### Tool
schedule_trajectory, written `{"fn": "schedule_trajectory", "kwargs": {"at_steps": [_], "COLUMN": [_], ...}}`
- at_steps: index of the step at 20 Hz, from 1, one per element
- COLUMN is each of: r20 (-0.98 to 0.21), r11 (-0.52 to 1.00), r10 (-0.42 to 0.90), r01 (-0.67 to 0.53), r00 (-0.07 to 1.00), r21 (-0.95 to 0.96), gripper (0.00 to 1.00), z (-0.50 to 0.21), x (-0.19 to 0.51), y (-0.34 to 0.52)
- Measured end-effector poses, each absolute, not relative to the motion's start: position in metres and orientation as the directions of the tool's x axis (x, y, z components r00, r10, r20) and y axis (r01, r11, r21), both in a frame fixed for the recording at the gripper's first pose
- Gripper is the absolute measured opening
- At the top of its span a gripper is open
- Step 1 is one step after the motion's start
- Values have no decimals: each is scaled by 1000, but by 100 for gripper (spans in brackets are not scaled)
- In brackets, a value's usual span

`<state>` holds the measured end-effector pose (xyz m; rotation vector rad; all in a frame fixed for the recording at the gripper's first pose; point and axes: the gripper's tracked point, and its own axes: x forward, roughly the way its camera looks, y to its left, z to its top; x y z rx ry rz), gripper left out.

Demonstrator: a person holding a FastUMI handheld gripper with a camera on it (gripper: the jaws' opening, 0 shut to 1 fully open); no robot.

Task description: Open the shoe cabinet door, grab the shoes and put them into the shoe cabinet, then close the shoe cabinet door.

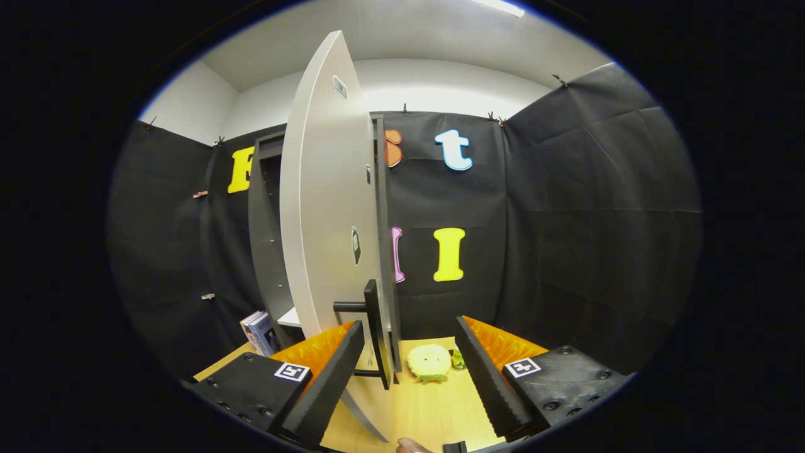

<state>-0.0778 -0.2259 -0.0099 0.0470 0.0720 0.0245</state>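
Cabinet door (324,207) stands ajar just ahead of my gripper (409,371), whose fingers are spread wide and hold nothing; its handle (372,330) sits between them, untouched

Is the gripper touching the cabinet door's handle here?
Cannot tell. In the gripper view the open gripper has the handle between its fingers, right beside one finger, and no clear gap or contact shows.
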Motion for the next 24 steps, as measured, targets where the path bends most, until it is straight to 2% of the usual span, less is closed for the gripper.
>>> {"fn": "schedule_trajectory", "kwargs": {"at_steps": [19, 24], "r20": [-76, -88], "r11": [985, 981], "r10": [115, 168], "r01": [-104, -158], "r00": [990, 982], "r21": [135, 114], "gripper": [98, 98], "z": [-19, -26], "x": [-40, -24], "y": [-70, -23]}}
